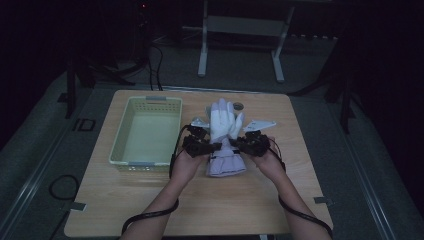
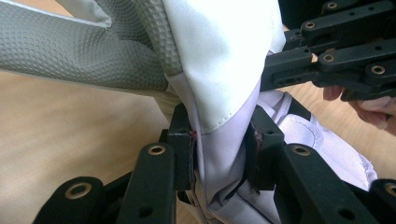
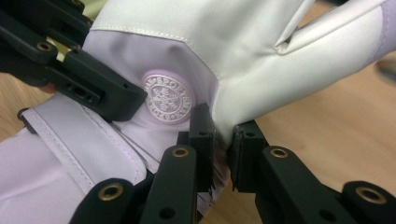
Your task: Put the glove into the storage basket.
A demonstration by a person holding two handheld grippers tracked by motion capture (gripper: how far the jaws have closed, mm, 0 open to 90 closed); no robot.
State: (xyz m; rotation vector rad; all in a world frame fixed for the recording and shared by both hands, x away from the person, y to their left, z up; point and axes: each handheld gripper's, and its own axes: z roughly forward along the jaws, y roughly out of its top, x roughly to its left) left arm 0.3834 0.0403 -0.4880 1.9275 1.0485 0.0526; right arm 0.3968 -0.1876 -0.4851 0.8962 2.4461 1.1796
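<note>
glove pinched at both wrist edges by left fingers and right fingers.

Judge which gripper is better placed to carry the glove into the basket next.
Left. Both grippers are shut on the glove at its wrist, but the left gripper sits on the side next to the basket, while the right gripper holds the far edge.

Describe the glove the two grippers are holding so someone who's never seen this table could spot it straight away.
On the wooden table, just right of the pale green plastic basket, a white and lilac ski glove is pinched at its wrist between the left gripper and the right gripper. Its fingers point away from the person. A round snowflake badge on the lilac cuff marks it out.
</note>
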